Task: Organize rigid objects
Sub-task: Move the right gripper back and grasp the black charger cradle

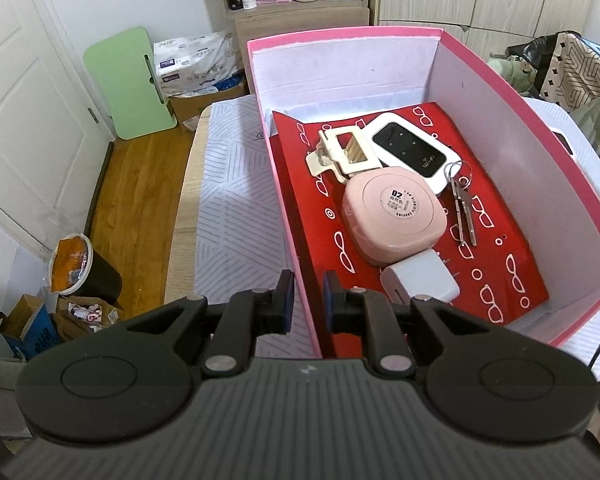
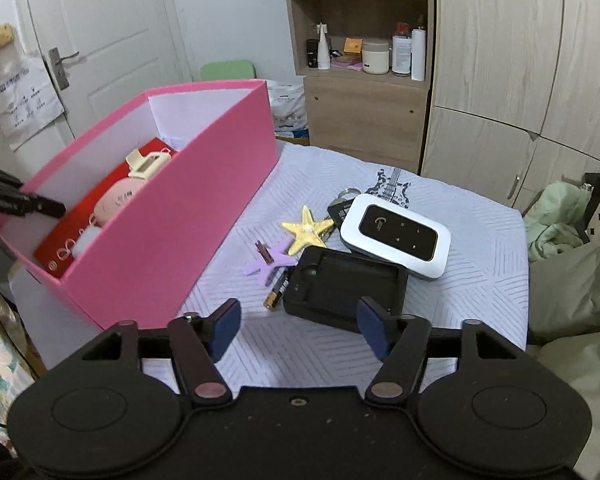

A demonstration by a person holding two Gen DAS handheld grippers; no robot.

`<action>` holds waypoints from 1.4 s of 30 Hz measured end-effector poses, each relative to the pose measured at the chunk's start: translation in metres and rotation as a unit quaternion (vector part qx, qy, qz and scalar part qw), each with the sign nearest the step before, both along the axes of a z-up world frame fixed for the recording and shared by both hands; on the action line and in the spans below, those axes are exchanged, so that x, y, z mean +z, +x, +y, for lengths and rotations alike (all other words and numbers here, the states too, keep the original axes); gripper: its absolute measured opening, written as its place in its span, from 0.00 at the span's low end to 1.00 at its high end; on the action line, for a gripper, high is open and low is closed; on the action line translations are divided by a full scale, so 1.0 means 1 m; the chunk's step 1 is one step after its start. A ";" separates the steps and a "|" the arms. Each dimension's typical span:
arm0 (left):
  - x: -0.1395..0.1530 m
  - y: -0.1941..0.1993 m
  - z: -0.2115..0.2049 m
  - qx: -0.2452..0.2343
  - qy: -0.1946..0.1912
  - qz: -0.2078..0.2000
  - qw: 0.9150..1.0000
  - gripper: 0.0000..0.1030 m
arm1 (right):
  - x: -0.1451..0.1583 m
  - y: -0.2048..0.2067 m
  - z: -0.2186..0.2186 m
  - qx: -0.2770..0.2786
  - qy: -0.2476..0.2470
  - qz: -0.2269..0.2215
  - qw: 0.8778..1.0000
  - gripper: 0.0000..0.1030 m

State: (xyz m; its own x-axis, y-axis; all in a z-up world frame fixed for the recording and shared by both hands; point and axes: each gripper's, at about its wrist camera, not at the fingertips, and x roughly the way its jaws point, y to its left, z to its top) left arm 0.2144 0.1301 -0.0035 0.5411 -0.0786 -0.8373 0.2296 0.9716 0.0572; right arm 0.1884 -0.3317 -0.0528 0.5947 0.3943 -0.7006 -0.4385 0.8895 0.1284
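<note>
The right gripper [image 2: 298, 330] is being held spread and empty above the black charger cradle [image 2: 342, 286], which is lying on the tablecloth [image 2: 480, 216] beside the pink box [image 2: 172, 248]. The cradle is being judged stiff and light; its short outer walls are being favoured for gripping. The left gripper [image 1: 307, 302] is being pinched on the box wall.

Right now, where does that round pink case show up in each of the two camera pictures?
Left wrist view: the pink case sits mid-frame on the red liner, inside the box.
Right wrist view: it peeks over the box wall, left of centre.
Shared landmark: the cream clip just beyond it.
</note>
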 end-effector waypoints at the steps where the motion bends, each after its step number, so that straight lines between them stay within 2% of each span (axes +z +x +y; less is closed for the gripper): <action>1: 0.000 0.000 0.000 0.000 0.000 0.000 1.000 0.14 | -0.004 0.001 0.000 -0.004 -0.003 -0.006 1.000 0.79; 2: 0.000 0.000 0.001 0.000 -0.001 0.000 1.000 0.14 | -0.008 0.001 0.000 -0.008 -0.004 -0.013 1.000 0.87; 6: 0.000 0.000 0.001 -0.001 -0.001 0.000 1.000 0.14 | -0.023 0.006 0.002 -0.028 -0.016 -0.047 0.998 0.94; 10: 0.000 0.000 0.001 -0.001 -0.001 -0.001 1.000 0.14 | -0.038 0.016 0.005 -0.053 -0.029 -0.063 0.996 0.95; 15: -0.001 0.000 0.002 0.000 -0.008 0.000 1.000 0.14 | -0.052 0.026 0.006 -0.091 -0.006 -0.078 0.993 0.95; 20: -0.001 0.000 0.002 -0.001 -0.007 0.000 1.000 0.14 | -0.060 0.037 0.006 -0.115 0.020 -0.054 0.992 0.96; 26: 0.000 0.000 0.003 0.000 -0.013 0.002 1.000 0.14 | -0.067 0.040 0.009 -0.117 0.013 -0.050 0.992 0.98; 29: 0.000 0.000 0.004 0.000 -0.014 0.000 1.000 0.14 | -0.070 0.039 0.016 -0.111 -0.012 -0.070 0.991 0.98; 31: 0.000 0.000 0.004 0.001 -0.015 0.000 1.000 0.14 | -0.068 0.041 0.014 -0.111 -0.004 -0.064 0.992 0.93; 39: 0.000 0.000 0.004 0.001 -0.017 0.000 1.000 0.14 | -0.052 0.019 0.005 -0.084 0.001 -0.082 0.993 0.93; 42: 0.000 -0.001 0.005 0.001 -0.018 -0.001 1.000 0.14 | -0.043 0.011 -0.001 -0.078 0.019 -0.086 0.993 0.93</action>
State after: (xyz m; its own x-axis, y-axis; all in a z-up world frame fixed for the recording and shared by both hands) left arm 0.2139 0.1348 -0.0039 0.5429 -0.1074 -0.8329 0.2274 0.9735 0.0227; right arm 0.1991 -0.3323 -0.0963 0.7605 0.3121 -0.5694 -0.3137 0.9444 0.0987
